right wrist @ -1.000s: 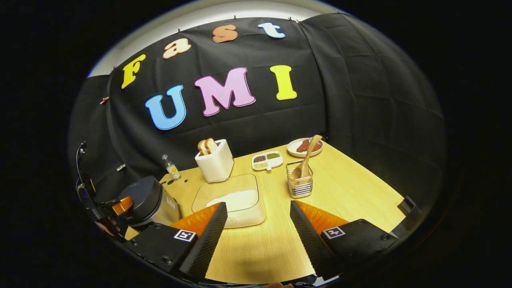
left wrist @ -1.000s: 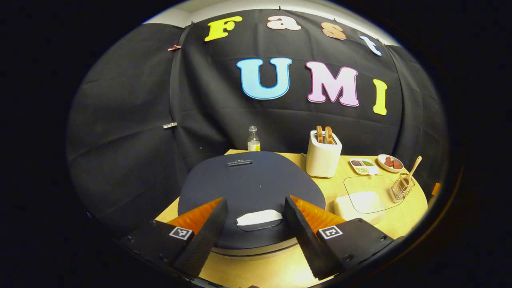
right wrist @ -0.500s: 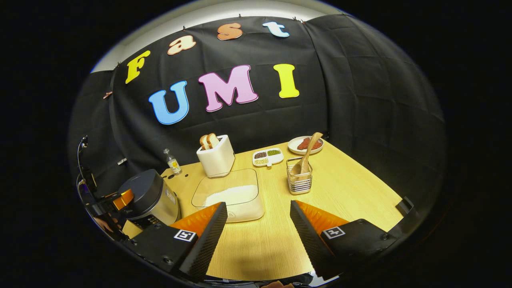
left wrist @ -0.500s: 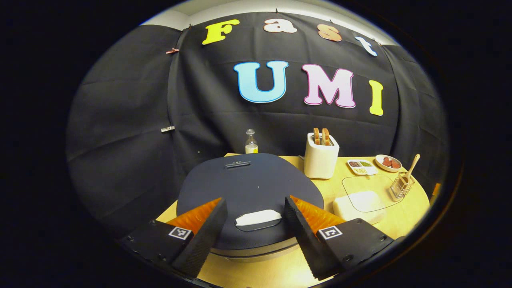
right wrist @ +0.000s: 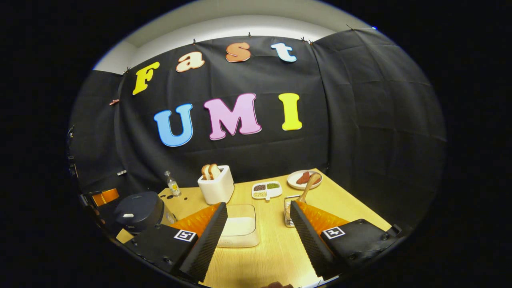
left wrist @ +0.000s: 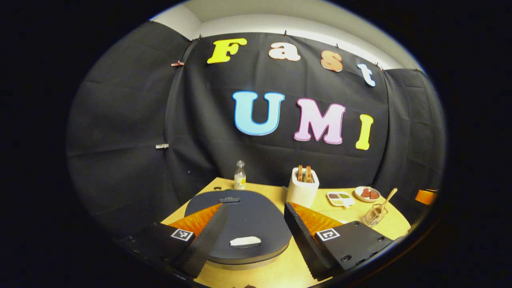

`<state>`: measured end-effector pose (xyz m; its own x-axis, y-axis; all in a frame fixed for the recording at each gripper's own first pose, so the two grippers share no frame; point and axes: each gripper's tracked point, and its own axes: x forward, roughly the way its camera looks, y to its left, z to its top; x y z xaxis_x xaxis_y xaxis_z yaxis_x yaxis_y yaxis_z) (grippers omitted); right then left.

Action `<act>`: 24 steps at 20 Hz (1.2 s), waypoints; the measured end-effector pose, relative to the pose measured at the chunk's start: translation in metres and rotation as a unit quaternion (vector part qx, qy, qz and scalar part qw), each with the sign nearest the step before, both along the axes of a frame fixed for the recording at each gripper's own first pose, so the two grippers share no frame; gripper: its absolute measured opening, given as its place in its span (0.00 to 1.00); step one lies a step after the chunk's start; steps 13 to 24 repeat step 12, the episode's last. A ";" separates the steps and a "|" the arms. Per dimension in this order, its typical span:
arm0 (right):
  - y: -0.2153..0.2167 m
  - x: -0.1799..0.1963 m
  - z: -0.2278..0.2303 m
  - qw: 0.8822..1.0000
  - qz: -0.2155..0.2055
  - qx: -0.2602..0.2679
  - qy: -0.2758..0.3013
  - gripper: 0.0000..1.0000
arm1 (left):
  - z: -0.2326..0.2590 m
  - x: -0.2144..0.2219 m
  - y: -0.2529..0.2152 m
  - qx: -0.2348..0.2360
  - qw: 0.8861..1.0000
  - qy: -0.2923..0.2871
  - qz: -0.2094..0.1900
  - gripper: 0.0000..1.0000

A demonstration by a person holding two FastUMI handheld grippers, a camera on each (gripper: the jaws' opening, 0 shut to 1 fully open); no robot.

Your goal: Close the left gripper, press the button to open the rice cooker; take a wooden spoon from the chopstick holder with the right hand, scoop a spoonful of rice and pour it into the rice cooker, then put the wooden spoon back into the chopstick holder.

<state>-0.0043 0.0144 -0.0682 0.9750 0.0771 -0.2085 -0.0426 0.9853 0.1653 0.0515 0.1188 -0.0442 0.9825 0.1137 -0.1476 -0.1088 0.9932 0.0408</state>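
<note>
Both cams have pulled back/up vs 0.5 s ago: rice cooker (left wrist: 240, 224) now sits lower and smaller in left gripper view, more wall above it.

Left tool (left wrist: 252, 236) jaws spread wide, straddling the lid, nothing gripped. White button (left wrist: 245, 241) at lid front, untouched; lid down.

Right tool (right wrist: 256, 236) also released, empty, above tabletop (right wrist: 272, 256). Rice container (right wrist: 239, 230) lies between its fingers, farther off. Wooden spoon (right wrist: 308, 188) stands tilted in chopstick holder (right wrist: 289, 208), bowl end down, partly behind the right finger.

Judgement: retreat w/o press → step 1 not done. Left tool must clench first, then come back down on the button. Spoon work waits on lid opening.
</note>
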 end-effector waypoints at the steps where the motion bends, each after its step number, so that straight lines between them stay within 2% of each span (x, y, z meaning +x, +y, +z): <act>1: -0.002 0.001 0.010 1.000 0.000 0.001 -0.010 0.98 | 0.015 -0.003 -0.005 0.009 1.000 -0.015 -0.005 0.99; 3: -0.004 -0.001 0.032 0.999 0.001 0.002 -0.035 0.98 | 0.038 -0.009 -0.018 0.033 0.998 -0.047 -0.023 0.96; 4: -0.007 -0.002 0.041 0.999 0.000 0.004 -0.050 0.98 | 0.041 -0.014 -0.030 0.045 0.996 -0.057 -0.044 0.93; 5: -0.009 -0.002 0.045 0.998 0.002 0.004 -0.057 0.98 | 0.042 -0.019 -0.042 0.050 0.995 -0.061 -0.067 0.95; 8: -0.014 -0.008 0.037 0.999 0.014 -0.022 -0.047 0.98 | 0.029 -0.033 -0.057 0.024 0.994 -0.036 -0.099 0.95; 11: -0.009 -0.018 0.034 0.999 0.021 -0.024 -0.037 0.98 | 0.026 -0.037 -0.065 0.020 0.995 -0.029 -0.090 0.96; 12: -0.005 -0.022 0.033 0.999 0.027 -0.026 -0.035 0.98 | 0.024 -0.037 -0.069 0.014 0.996 -0.029 -0.089 0.94; 24: -0.005 -0.022 0.033 0.999 0.027 -0.026 -0.035 0.98 | 0.024 -0.037 -0.069 0.014 0.996 -0.029 -0.089 0.94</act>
